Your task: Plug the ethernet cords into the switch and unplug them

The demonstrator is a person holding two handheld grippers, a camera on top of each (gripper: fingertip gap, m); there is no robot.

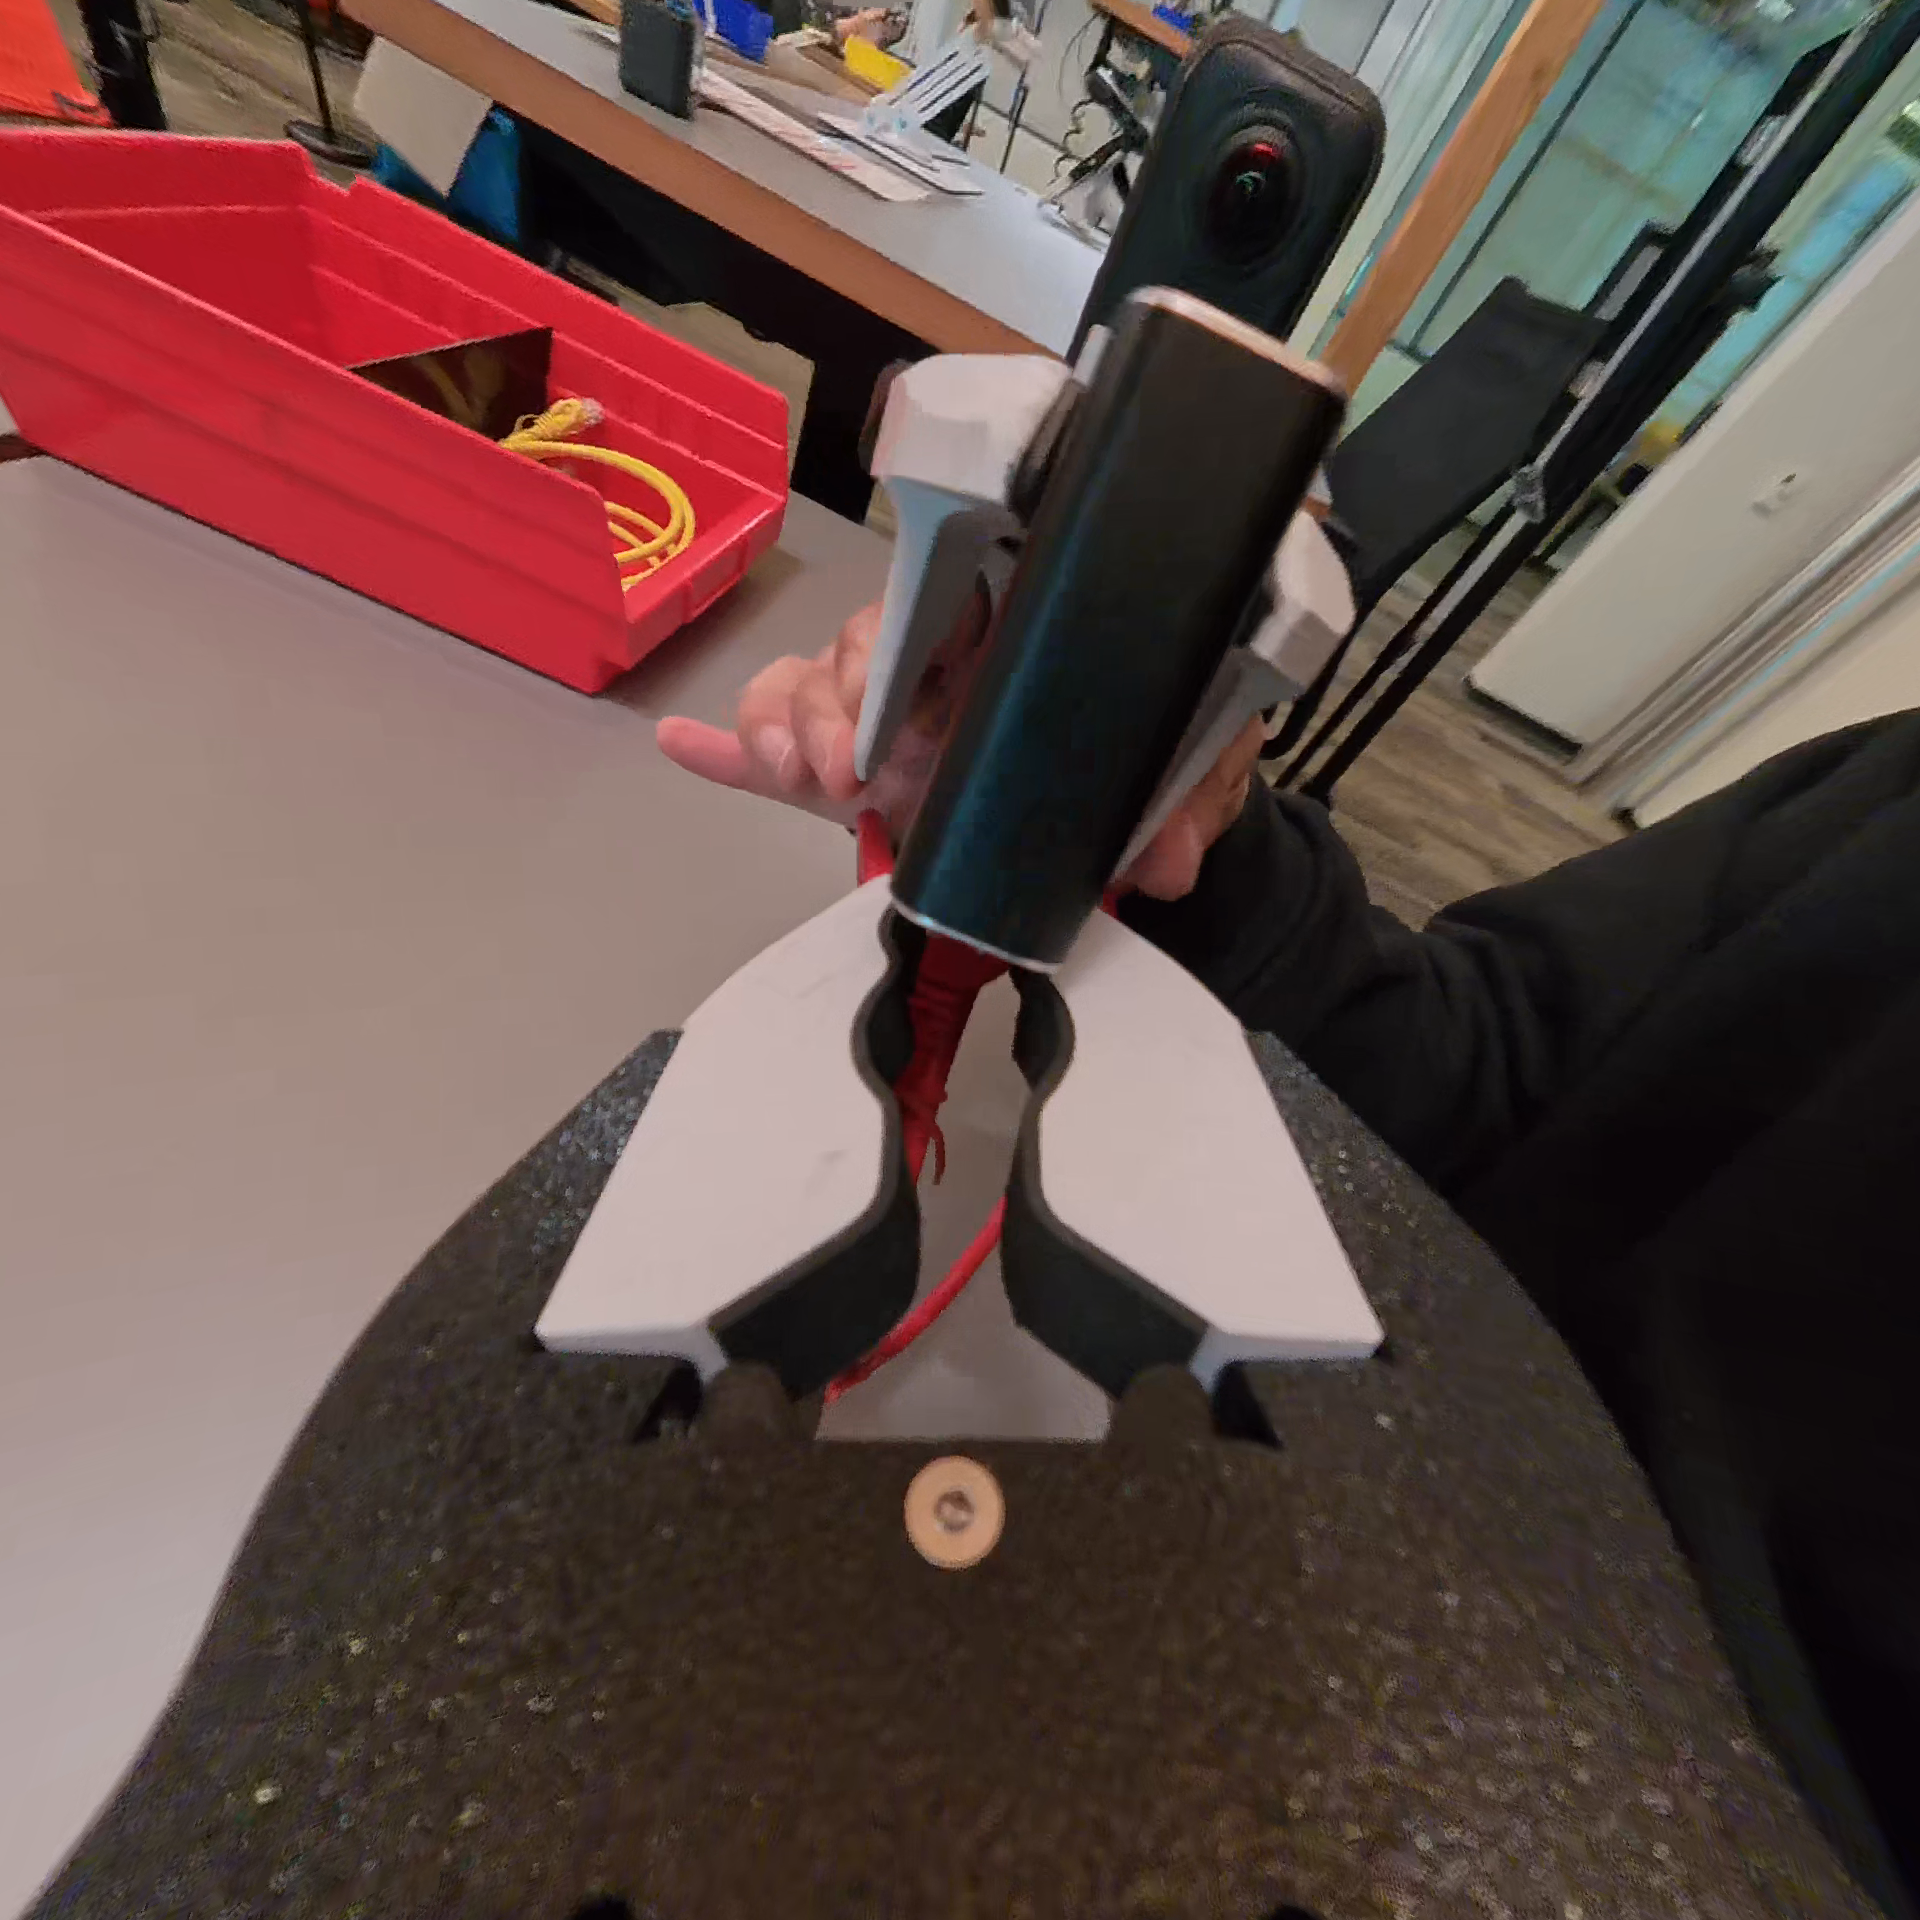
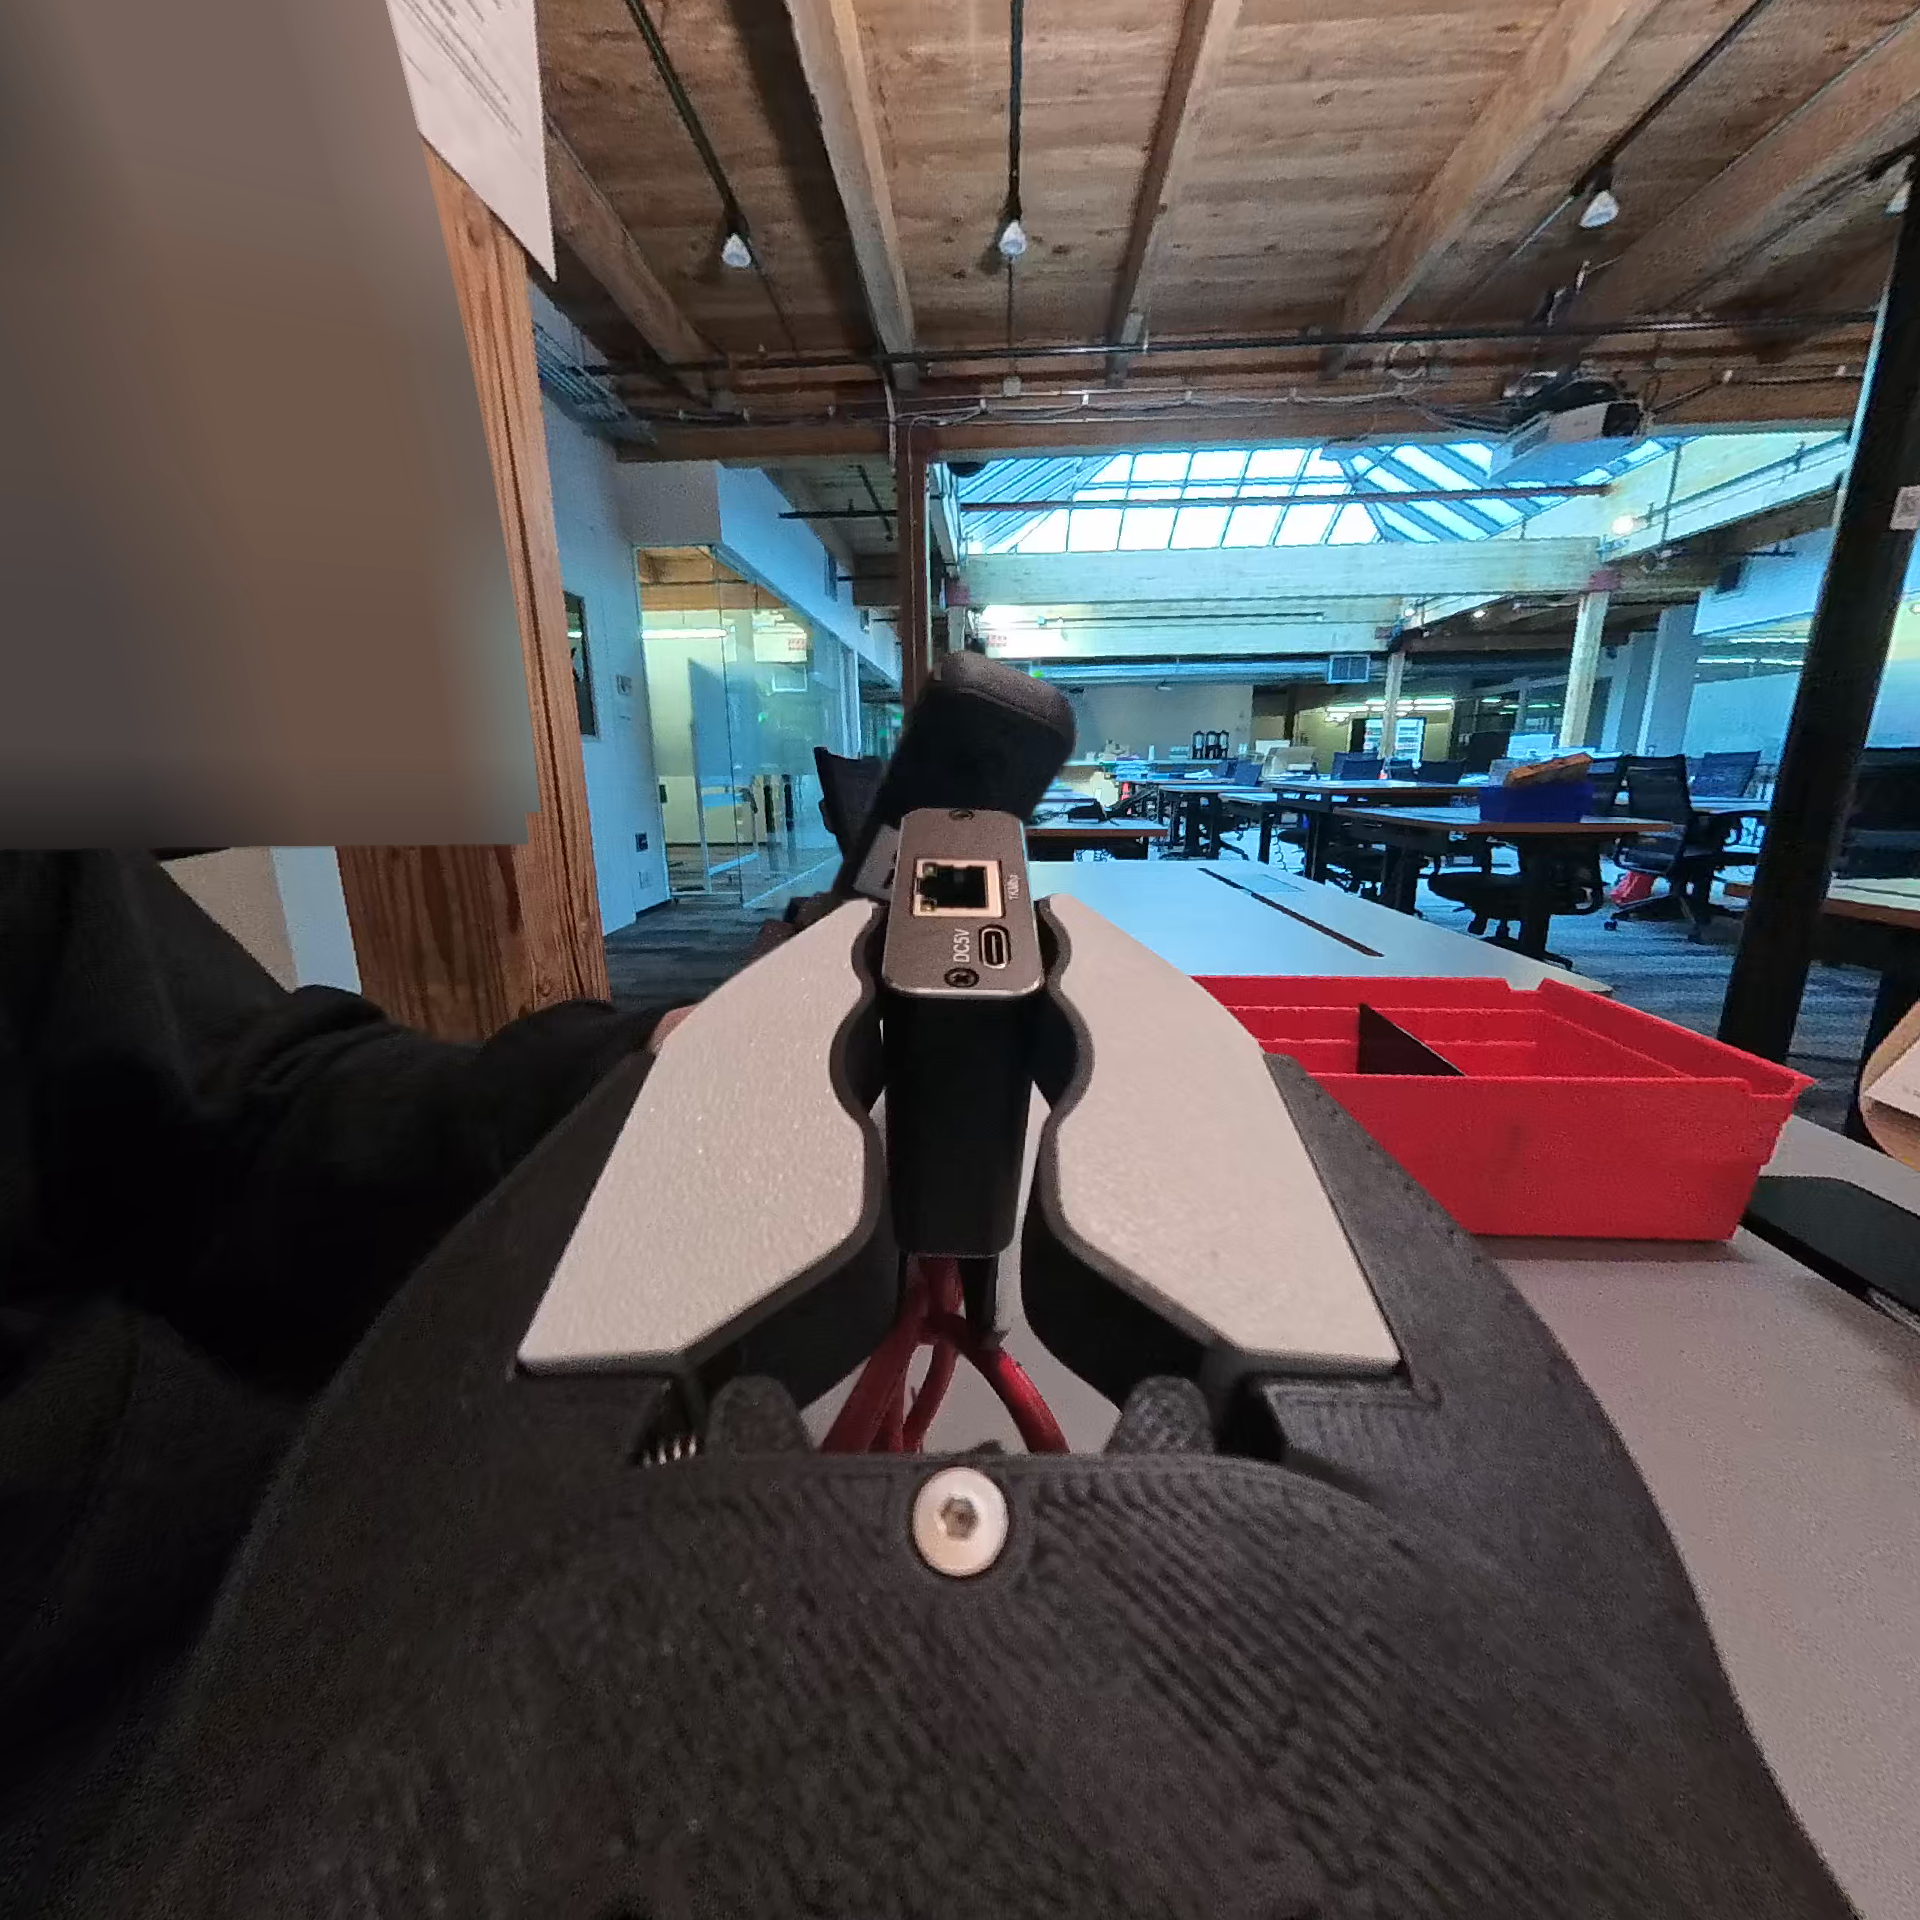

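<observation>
Judging by how things lay, we put the task at partway. Our right gripper point(image 2: 961, 935) was clamped firmly on the black switch point(image 2: 961, 1122), holding it upright above the grey table point(image 1: 312, 935), with its end face turned to the right wrist camera. The network port on that face stood empty. Red cords point(image 2: 940, 1382) hung below the switch at 6 o'clock. They seemed to run into its underside, but where they entered was hidden.

Our left gripper point(image 1: 951, 1023) had its jaws part-open, loosely bracketing a red cord point(image 1: 925, 1101) near its booted plug. A gap showed on the right side, so it did not look pinched. The plug pointed at 12 o'clock toward the switch. Whether it was fully seated we could not tell.

A yellow cord point(image 1: 644, 499) lay coiled in the red bin point(image 1: 468, 540) at 10 o'clock, untouched. We reckoned it was yet to be plugged in, with all the unplugging to follow.

As for writing, small white lettering sat beside the two ports on the switch's end face. No brand showed. A printed sheet point(image 2: 478, 114) hung on the wooden post at 11 o'clock, too small to make out.
</observation>
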